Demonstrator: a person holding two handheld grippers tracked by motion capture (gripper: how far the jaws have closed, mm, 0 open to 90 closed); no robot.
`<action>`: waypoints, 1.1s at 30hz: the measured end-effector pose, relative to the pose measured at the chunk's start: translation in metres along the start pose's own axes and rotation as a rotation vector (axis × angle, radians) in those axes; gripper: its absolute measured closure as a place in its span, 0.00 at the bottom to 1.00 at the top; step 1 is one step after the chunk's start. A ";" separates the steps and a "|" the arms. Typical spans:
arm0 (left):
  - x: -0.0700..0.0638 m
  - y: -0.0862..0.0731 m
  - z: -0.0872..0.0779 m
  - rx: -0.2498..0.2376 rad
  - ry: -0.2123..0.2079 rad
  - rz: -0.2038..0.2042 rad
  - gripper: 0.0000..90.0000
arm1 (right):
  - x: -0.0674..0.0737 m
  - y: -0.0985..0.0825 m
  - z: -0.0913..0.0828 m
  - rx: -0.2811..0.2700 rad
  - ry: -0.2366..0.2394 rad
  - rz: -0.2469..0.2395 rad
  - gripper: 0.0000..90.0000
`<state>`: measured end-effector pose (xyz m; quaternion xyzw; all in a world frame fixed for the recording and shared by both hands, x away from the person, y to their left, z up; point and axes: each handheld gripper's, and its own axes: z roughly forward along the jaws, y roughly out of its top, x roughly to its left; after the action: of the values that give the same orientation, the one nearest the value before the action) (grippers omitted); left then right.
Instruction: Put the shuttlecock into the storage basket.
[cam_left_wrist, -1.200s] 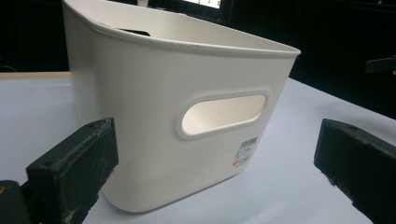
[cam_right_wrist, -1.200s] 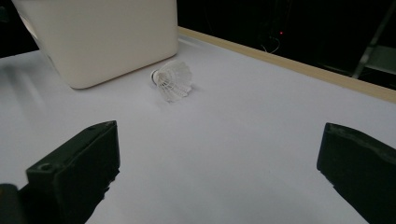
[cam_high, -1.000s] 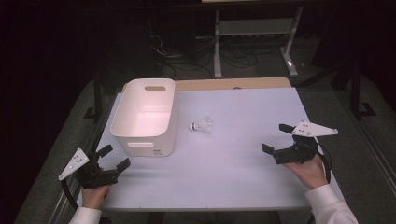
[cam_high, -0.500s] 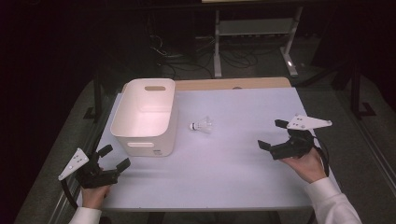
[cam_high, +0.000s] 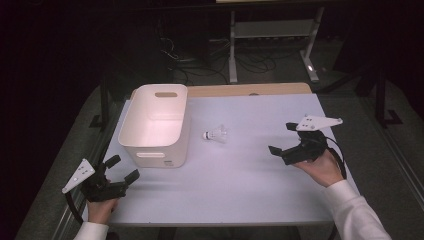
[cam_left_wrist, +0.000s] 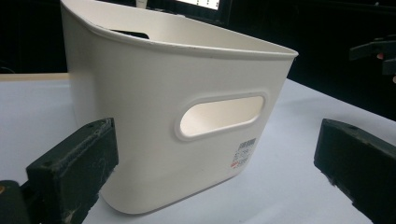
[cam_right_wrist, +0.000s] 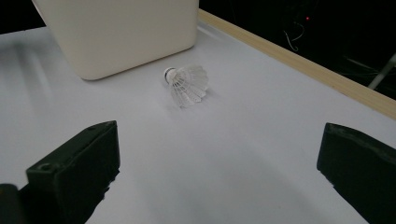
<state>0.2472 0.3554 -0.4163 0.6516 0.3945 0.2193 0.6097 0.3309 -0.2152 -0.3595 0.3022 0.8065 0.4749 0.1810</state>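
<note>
A pale tabletop (cam_high: 240, 185) with a wooden strip along its far edge takes up the middle of the high view, with dark floor and a metal stand with cables beyond it. On its left half stands a white plastic bin (cam_high: 156, 124), upright and open-topped, with a slot handle in each short wall and a small barcode sticker low on the near wall; in the left gripper view that near wall (cam_left_wrist: 187, 121) rises just ahead of the jaws.

At the right side of the tabletop a hand in a white sleeve holds the right tool (cam_high: 286, 144) off the surface, aimed left, its jaws wide apart with nothing between them. At the near left corner the other hand holds the left tool (cam_high: 122, 169), pointed toward the bin and apart from it, jaws likewise spread and empty.

A white shuttlecock (cam_high: 216, 135) lies on its side on the tabletop just right of the bin, not touching it. In the right gripper view it (cam_right_wrist: 187, 84) lies ahead of the open jaws, its cork end toward the bin.
</note>
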 end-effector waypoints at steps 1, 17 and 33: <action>0.000 0.000 0.000 0.001 0.000 0.001 0.00 | 0.000 0.002 0.002 0.001 0.003 -0.006 0.00; 0.000 0.000 0.000 -0.002 -0.003 -0.002 0.00 | -0.001 0.029 0.030 0.068 0.069 -0.048 0.00; 0.000 0.000 0.000 -0.002 -0.002 -0.002 0.00 | -0.003 0.044 0.048 0.105 0.097 -0.060 0.00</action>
<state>0.2471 0.3557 -0.4163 0.6507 0.3944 0.2184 0.6110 0.3751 -0.1694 -0.3439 0.2636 0.8467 0.4406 0.1396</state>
